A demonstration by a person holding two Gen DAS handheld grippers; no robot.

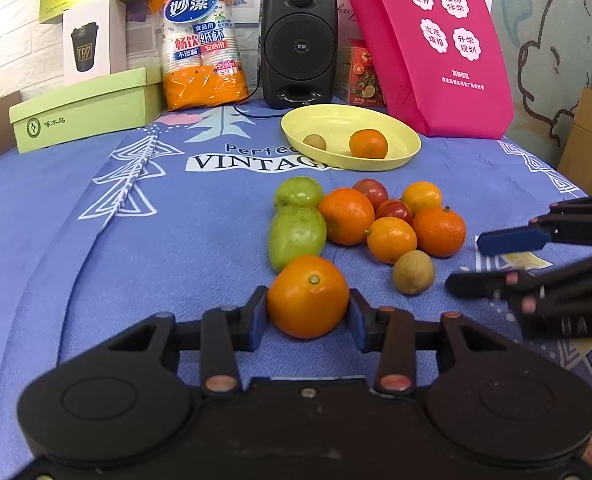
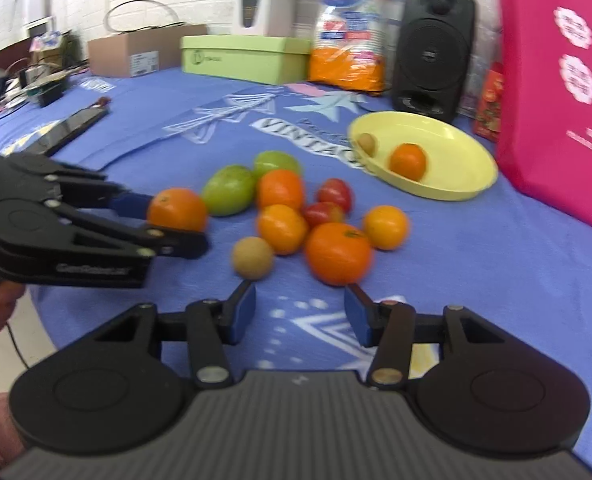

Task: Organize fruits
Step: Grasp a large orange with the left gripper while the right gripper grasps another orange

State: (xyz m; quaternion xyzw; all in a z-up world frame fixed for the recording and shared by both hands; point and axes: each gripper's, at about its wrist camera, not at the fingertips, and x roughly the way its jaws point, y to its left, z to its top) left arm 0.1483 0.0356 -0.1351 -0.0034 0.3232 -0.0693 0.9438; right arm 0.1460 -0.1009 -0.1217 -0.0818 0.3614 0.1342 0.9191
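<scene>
A heap of fruit lies on the blue cloth: oranges [image 1: 346,216], two green fruits [image 1: 297,237], red fruits [image 1: 393,210] and a small brown fruit [image 1: 413,272]. My left gripper [image 1: 308,312] is shut on the nearest orange [image 1: 307,297]; it also shows in the right wrist view [image 2: 178,209]. A yellow plate [image 1: 404,136] behind the heap holds one orange [image 1: 368,144] and one small brown fruit [image 1: 315,142]. My right gripper [image 2: 300,312] is open and empty, just in front of a big orange [image 2: 338,253] and the brown fruit [image 2: 253,258].
Behind the plate stand a black speaker [image 1: 298,40], a pink bag [image 1: 432,48], a pack of paper cups [image 1: 202,44] and a green box [image 1: 84,108]. A dark flat object [image 2: 72,124] lies at the cloth's far left. The table edge runs near my right gripper.
</scene>
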